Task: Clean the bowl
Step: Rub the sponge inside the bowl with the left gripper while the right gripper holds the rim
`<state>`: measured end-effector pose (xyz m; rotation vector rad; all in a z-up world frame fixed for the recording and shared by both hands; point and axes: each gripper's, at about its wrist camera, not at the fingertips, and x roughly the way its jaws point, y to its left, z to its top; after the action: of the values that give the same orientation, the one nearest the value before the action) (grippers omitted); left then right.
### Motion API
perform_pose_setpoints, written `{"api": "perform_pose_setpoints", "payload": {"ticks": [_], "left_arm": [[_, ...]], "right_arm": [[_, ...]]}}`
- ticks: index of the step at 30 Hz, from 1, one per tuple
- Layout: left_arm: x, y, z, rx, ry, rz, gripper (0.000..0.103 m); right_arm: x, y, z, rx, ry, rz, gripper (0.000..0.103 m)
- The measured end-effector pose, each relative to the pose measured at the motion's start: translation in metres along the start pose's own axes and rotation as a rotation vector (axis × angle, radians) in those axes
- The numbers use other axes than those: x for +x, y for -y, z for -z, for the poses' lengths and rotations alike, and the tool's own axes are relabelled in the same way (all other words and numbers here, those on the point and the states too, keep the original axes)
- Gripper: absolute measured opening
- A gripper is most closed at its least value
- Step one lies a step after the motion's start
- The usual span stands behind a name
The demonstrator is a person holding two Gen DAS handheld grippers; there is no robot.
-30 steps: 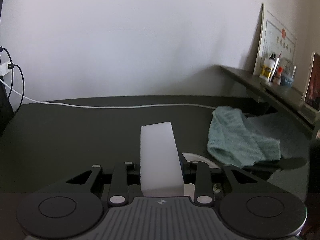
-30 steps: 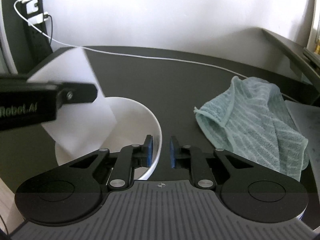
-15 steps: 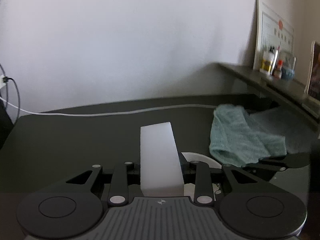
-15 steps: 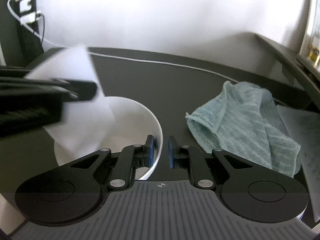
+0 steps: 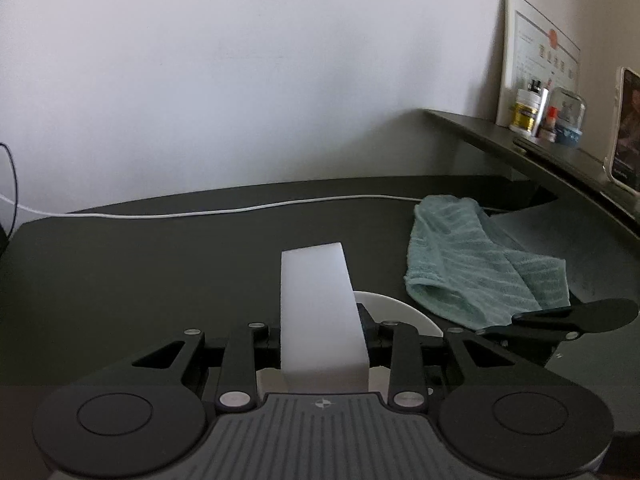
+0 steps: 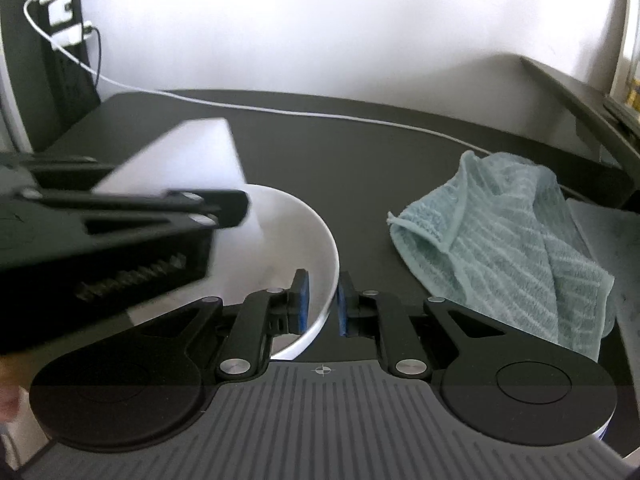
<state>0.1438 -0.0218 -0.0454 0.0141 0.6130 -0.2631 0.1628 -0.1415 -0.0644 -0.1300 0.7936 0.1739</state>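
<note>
A white bowl (image 6: 308,236) sits on the dark table, its rim clamped between the blue pads of my right gripper (image 6: 322,300), which is shut on it. My left gripper (image 5: 318,330) is shut on a white sponge block (image 5: 316,300) that sticks out forward between its fingers. In the right wrist view that sponge (image 6: 188,156) hovers over the bowl's left side, with the left gripper's body blurred in front of it. From the left wrist view only a sliver of the bowl (image 5: 396,312) shows behind the sponge.
A crumpled teal towel (image 6: 512,240) lies right of the bowl. A white cable (image 6: 320,114) runs across the back of the table to chargers (image 6: 60,12) at the left. A raised shelf (image 5: 532,148) on the right carries small bottles and a framed sheet.
The left gripper with the sponge has swung up and rightward over the bowl. The right gripper still clamps the rim, and its view has shifted slightly.
</note>
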Motion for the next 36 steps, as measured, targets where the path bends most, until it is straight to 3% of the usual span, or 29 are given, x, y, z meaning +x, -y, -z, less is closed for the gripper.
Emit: {"api": "perform_pose_setpoints", "payload": {"ticks": [8,15,21,29,36], "left_arm": [[-0.040,-0.004,-0.013,-0.040,0.057,-0.022,0.031],[-0.006,0.006,0.002,-0.049,-0.054,0.007,0.032],[-0.004,-0.007,-0.003,-0.039,-0.042,-0.031,0.033],[-0.040,-0.012,-0.008,-0.026,0.004,-0.042,0.032],[-0.028,-0.009,-0.007,-0.003,-0.037,-0.022,0.032]], "right_arm": [[-0.016,0.007,-0.006,0.044,0.012,-0.014,0.015],[-0.017,0.008,0.001,0.059,-0.022,-0.085,0.017],[-0.016,0.006,0.001,0.029,-0.008,-0.065,0.016],[-0.026,0.009,-0.003,0.040,-0.002,-0.092,0.018],[-0.031,0.007,-0.001,0.050,-0.065,-0.148,0.019]]}}
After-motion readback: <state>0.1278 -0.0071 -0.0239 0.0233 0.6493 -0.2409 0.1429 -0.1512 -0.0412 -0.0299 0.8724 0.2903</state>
